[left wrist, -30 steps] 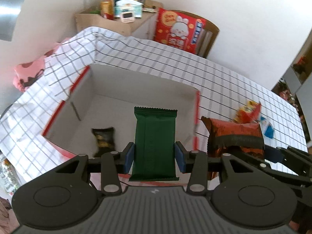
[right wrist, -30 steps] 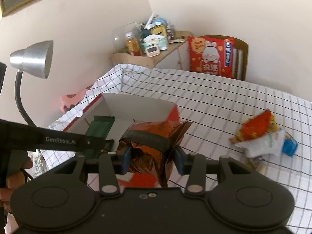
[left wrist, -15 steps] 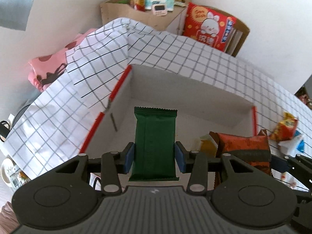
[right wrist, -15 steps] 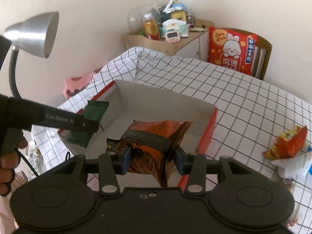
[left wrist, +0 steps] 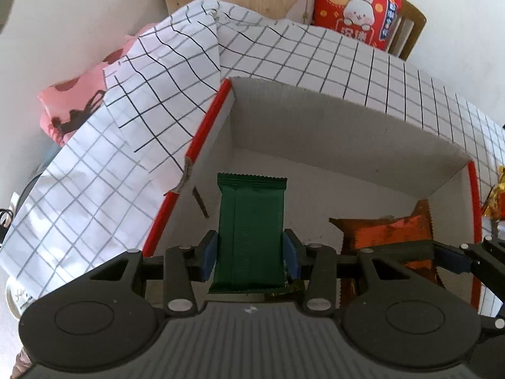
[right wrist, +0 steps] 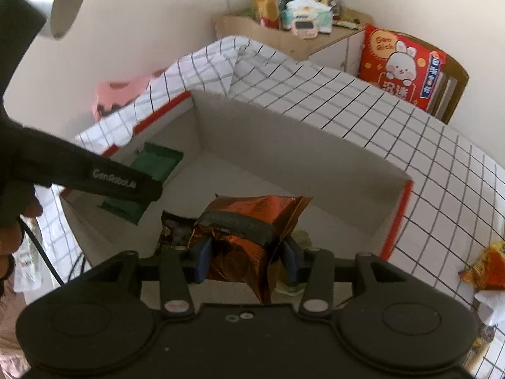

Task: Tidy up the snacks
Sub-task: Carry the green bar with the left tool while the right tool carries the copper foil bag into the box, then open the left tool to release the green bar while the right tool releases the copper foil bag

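Observation:
My left gripper is shut on a dark green snack packet and holds it inside the open cardboard box near its left wall. My right gripper is shut on an orange foil snack bag, low inside the same box toward its right side. The orange bag also shows in the left wrist view, and the green packet in the right wrist view. A small dark snack pack lies on the box floor beside the orange bag.
The box stands on a table with a black-and-white checked cloth. More loose snacks lie on the cloth at the right. A shelf of jars, a red rabbit cushion on a chair and a lamp surround the table.
Both grippers have moved forward and down over the box rim into the box, each still holding its packet. The box now fills both views.

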